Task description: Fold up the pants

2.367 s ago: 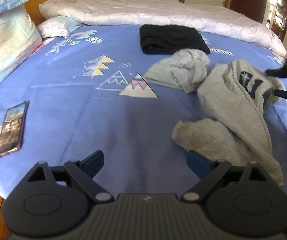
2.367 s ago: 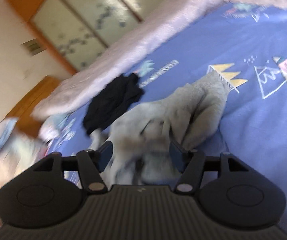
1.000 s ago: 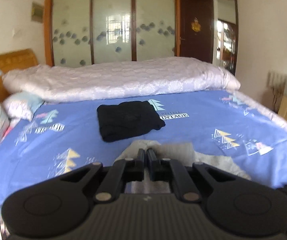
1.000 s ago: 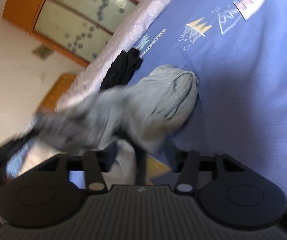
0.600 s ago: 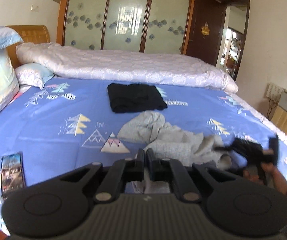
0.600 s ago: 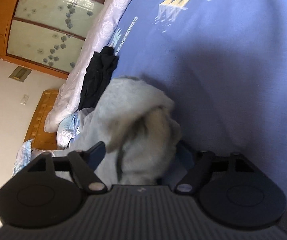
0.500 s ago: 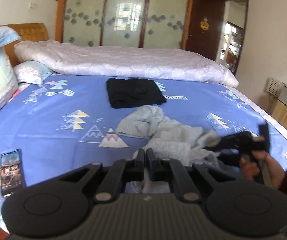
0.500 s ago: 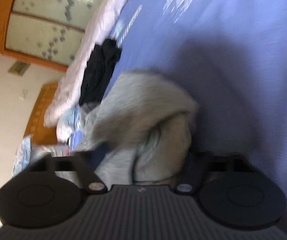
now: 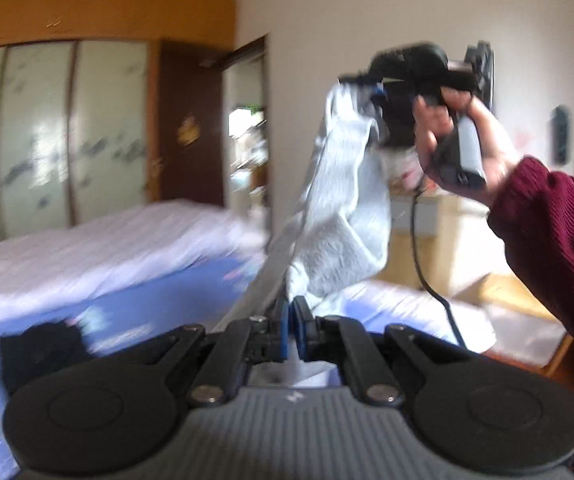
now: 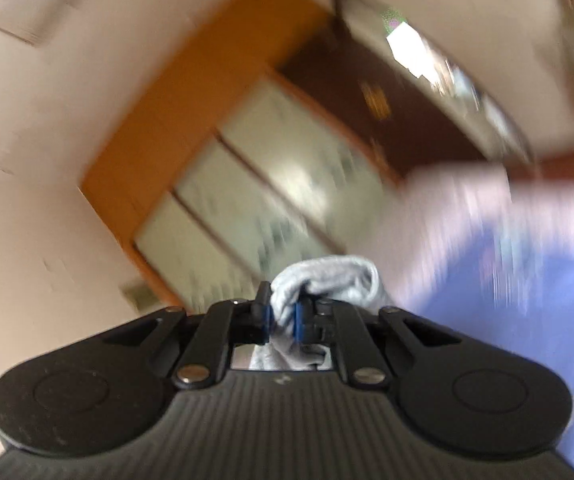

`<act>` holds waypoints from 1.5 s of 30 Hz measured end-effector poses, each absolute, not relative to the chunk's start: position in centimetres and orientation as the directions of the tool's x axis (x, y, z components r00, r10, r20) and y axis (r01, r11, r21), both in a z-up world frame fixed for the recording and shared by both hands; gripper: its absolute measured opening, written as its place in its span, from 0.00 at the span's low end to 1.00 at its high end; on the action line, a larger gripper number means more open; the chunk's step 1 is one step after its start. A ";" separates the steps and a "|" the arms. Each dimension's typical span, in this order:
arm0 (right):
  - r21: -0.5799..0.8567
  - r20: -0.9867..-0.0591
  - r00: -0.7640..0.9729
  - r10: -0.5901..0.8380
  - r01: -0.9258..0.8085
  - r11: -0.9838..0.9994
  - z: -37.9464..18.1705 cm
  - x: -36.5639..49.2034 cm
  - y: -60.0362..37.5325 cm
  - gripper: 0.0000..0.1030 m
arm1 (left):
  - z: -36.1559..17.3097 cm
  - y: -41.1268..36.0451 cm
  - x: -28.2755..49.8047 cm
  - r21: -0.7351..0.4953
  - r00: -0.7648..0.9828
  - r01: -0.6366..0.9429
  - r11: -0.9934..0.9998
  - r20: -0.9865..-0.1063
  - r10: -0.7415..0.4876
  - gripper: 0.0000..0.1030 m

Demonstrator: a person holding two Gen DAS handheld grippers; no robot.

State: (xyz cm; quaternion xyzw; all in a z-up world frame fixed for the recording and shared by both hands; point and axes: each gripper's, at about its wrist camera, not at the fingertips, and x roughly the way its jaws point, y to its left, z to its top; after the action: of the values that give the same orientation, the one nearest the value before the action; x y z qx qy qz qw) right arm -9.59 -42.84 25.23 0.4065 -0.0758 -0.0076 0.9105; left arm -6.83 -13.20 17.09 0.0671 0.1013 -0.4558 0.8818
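Both wrist views, motion-blurred. The grey pants [image 9: 339,208] hung in the air above the blue bed sheet [image 9: 135,300], stretched between the two tools. In the left wrist view the left gripper [image 9: 290,322] sat at bottom centre, its jaws clenched on a lower edge of the cloth, which rose from there toward the upper right of the frame. At that upper end the right gripper [image 9: 371,94] pinched the other edge, carried by the person's right hand [image 9: 459,136] in a dark red sleeve [image 9: 555,236]. In the right wrist view the same tool's jaws were closed on a small bunched fold of grey fabric at lower centre (the rest of the garment was out of sight below the camera). A black folded garment [image 9: 41,350] lay on the sheet at the lower left of the left wrist view, with a white quilt [image 9: 99,252] beyond it and a glazed wardrobe [image 9: 55,132] at the far wall.

Judged stage: the pants were being shaken out before laying flat; no fold appeared made. Risks from here: each grasp held only a narrow pinch of soft knit, so a sharp shake could pull an edge free and drop the garment in a heap. Which parts of the pants were held could not be told; mismatched corners would lay them down twisted. A landing too near the black garment could overlap it.
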 end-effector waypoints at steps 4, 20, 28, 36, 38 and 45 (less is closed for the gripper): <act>0.668 0.140 0.986 -0.091 -0.026 0.743 28.2 -12.0 -42.6 0.13 | 16.8 -13.3 -5.7 -0.081 0.522 0.829 0.553 -0.238 -0.819 0.04; 0.645 -0.430 0.705 0.565 -0.198 0.738 12.1 16.9 -9.5 0.51 | 4.0 18.2 -2.3 -0.465 0.725 0.021 0.885 -0.602 -0.334 0.05; 0.377 -0.649 0.564 0.510 -0.344 0.860 7.1 15.7 -4.7 0.64 | -0.3 21.7 -1.3 -0.431 0.620 -0.169 0.887 -0.746 -0.244 0.14; 0.531 -0.549 0.780 0.301 0.047 0.846 3.0 3.3 -28.6 0.63 | 4.7 19.2 -0.2 -0.303 0.752 -0.055 0.951 -0.640 -0.161 0.44; 0.586 -0.561 0.801 0.211 0.205 0.784 0.6 -0.8 -33.4 0.63 | 5.3 17.1 1.4 -0.251 0.758 -0.014 0.968 -0.633 -0.153 0.53; 0.734 -0.580 0.808 0.102 0.463 0.497 -6.3 -11.3 -40.6 0.63 | 1.8 10.9 5.5 -0.046 0.683 -0.017 0.999 -0.730 -0.022 0.66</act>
State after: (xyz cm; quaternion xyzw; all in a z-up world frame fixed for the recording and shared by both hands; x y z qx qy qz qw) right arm -11.29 -40.61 -6.29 0.4893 0.2891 -0.1107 0.8153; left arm 5.52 10.94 1.80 -0.0243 0.3978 -0.0015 0.9171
